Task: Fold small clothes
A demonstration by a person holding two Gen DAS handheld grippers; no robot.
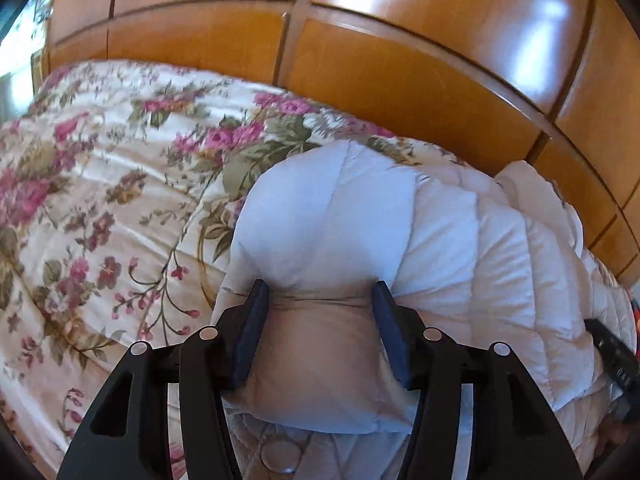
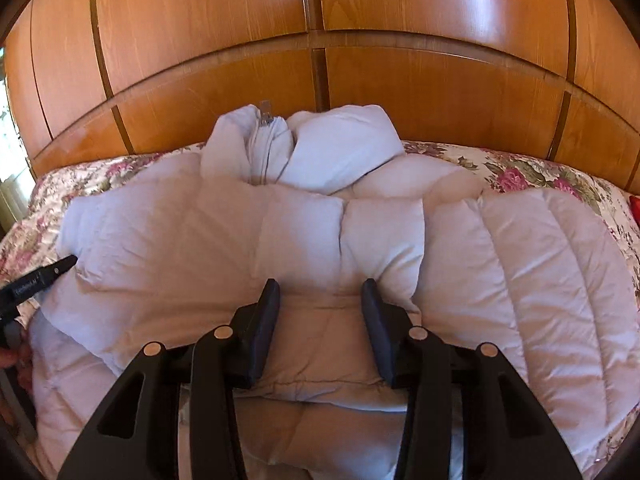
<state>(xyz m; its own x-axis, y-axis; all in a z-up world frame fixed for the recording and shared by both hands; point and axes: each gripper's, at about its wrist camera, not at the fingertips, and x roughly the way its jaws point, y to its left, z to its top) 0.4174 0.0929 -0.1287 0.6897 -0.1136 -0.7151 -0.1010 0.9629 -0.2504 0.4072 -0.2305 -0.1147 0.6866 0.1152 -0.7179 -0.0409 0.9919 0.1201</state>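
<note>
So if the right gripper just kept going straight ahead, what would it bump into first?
Most likely the white puffy jacket itself. The right gripper stands open with the jacket's padding bulging right at its tips, so it would press into that first. The collar and the wooden wardrobe lie farther on.

Left tongs [image 1: 320,296] gape around a puffy fold of white quilted jacket [image 1: 460,248] lying on the floral bedspread [image 1: 100,200].
</note>
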